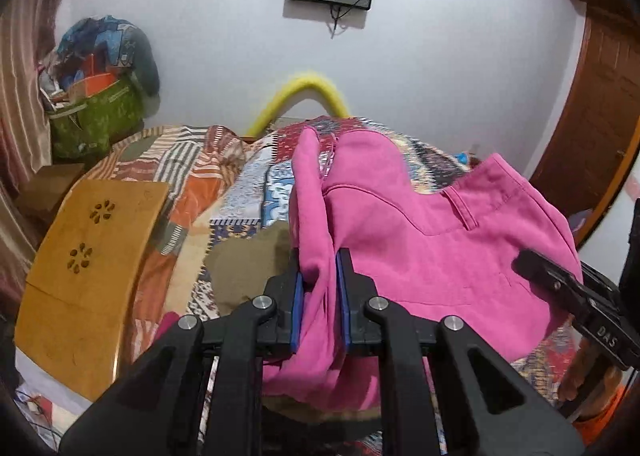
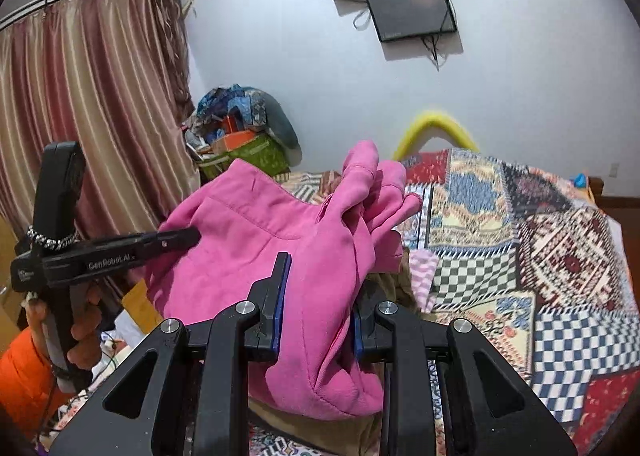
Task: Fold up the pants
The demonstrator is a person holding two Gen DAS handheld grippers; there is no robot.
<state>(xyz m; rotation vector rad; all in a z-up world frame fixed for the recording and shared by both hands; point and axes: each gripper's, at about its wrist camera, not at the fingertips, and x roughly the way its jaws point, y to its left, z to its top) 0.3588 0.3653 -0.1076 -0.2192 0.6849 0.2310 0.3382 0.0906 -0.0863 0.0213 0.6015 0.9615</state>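
Note:
The pink pants [image 1: 420, 240] hang bunched above the patchwork bedspread [image 1: 248, 192], held up by both grippers. My left gripper [image 1: 320, 268] is shut on a thick fold of the pink cloth between its blue pads. In the right wrist view my right gripper [image 2: 320, 288] is shut on another bunch of the pink pants [image 2: 248, 248]. The right gripper's body [image 1: 576, 288] shows at the right edge of the left wrist view. The left gripper [image 2: 120, 248] shows at the left of the right wrist view, gripped by a hand [image 2: 80, 332]. A belt loop and pocket seam face up.
A wooden lap table [image 1: 84, 264] lies on the bed at left. A green bag of clothes [image 1: 100, 116] stands in the corner by the curtain [image 2: 80, 96]. A yellow foam tube [image 1: 304, 92] arches behind the bed. A wooden door [image 1: 600, 96] is at right, and screens [image 2: 412, 8] hang on the wall.

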